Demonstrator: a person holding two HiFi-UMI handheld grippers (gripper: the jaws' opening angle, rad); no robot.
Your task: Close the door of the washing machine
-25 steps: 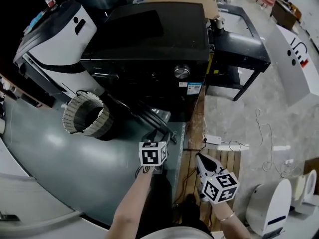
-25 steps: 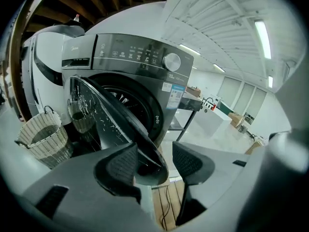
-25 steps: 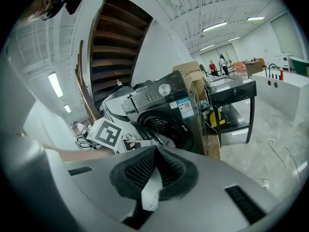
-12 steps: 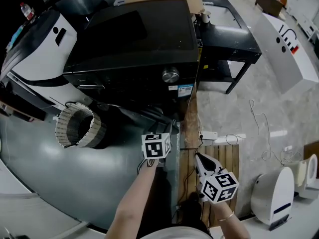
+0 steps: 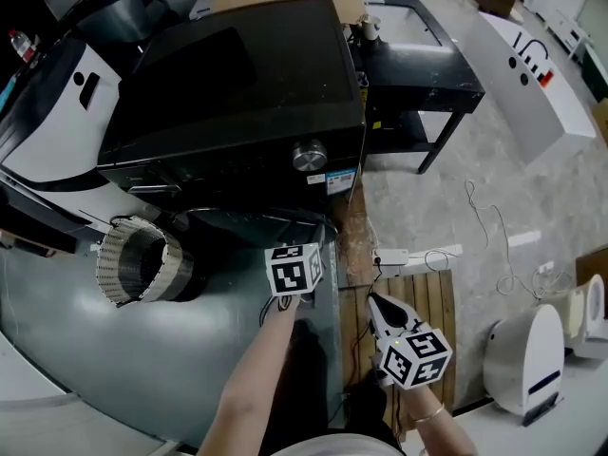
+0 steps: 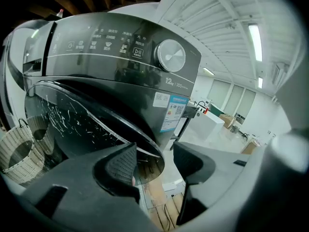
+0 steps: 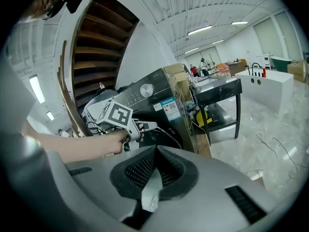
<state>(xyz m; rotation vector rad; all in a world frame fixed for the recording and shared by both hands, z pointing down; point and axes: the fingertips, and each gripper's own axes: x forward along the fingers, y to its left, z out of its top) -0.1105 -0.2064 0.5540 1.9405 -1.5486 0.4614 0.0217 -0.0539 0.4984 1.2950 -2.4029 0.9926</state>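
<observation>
A large black front-loading washing machine [image 5: 237, 74] fills the middle of the head view, and just beside it on the right stands a black surface on slim legs [image 5: 418, 65]. The machine's round dark glass door [image 6: 72, 120] hangs ajar, swung out from the front at a slant. A white woven basket [image 5: 133, 259] lies on the grey floor to the door's left. The left tongs [image 6: 154, 151] sit close to the door's free rim; their jaws are apart and have just been opening, with the rim showing through the gap and neither pad pressing on it. The right tongs [image 7: 154, 151], lower and well apart from the door, have their jaws together on nothing. A round silver dial [image 5: 309, 155] marks the control panel.
</observation>
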